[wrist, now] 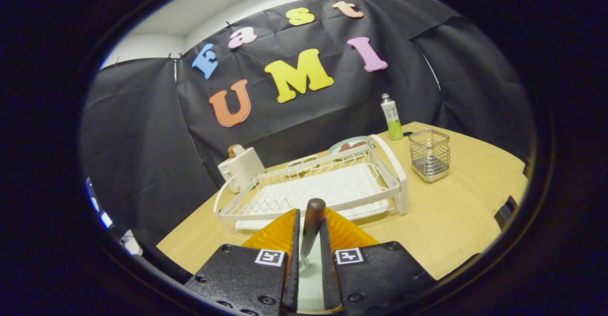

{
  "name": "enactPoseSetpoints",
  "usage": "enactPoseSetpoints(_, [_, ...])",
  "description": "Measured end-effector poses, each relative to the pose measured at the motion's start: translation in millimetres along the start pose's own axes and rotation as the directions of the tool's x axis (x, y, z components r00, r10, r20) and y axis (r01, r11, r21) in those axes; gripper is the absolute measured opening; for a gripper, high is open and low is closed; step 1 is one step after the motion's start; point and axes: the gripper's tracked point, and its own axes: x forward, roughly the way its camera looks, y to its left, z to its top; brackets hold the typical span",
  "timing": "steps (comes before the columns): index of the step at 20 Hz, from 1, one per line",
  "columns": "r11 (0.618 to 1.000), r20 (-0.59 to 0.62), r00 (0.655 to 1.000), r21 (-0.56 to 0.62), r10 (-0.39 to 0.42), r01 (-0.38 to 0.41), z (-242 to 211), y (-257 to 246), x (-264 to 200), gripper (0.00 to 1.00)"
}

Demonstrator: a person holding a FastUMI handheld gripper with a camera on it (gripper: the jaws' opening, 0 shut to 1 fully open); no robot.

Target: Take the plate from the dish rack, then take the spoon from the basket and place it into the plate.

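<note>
My gripper (309, 218) is shut on a spoon (313, 211), which stands nearly upright between the fingers. Its brown rounded handle end sticks up above the fingertips, and its thin metal shaft runs down into the gap. Below the shaft, low between the fingers, a pale smooth surface (309, 282) shows; it looks like the plate, though most of it is hidden by the gripper. Just beyond the fingers lies the white wire dish rack (380, 185), with nothing standing in it. The metal wire basket (430, 154) stands to the right of the rack, with no cutlery in sight.
A green-and-white bottle (392, 116) stands behind the basket near the wall. A white toaster-like appliance (240, 166) sits at the rack's far left corner. A dish holding brown food (349, 144) and a small bowl (304, 160) lie behind the rack. The wooden table (456, 211) stretches to the right.
</note>
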Motion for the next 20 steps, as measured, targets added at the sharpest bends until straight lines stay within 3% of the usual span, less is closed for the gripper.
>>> enactPoseSetpoints(1, [1.000,0.007,1.000,-0.010,-0.008,0.008,4,-4,-2,0.28])
enactPoseSetpoints(4, [0.998,0.050,0.998,-0.042,-0.035,0.038,19,-17,-4,0.52])
enactPoseSetpoints(7, [0.991,0.107,0.992,-0.104,-0.071,0.082,35,-21,-9,0.67])
enactPoseSetpoints(13, [0.934,0.294,0.942,-0.261,-0.163,0.243,78,-19,-42,0.98])
enactPoseSetpoints(16, [0.911,0.345,0.924,-0.307,-0.164,0.277,88,-6,-56,1.00])
enactPoseSetpoints(20, [0.914,0.356,0.923,-0.307,-0.148,0.265,84,6,-65,1.00])
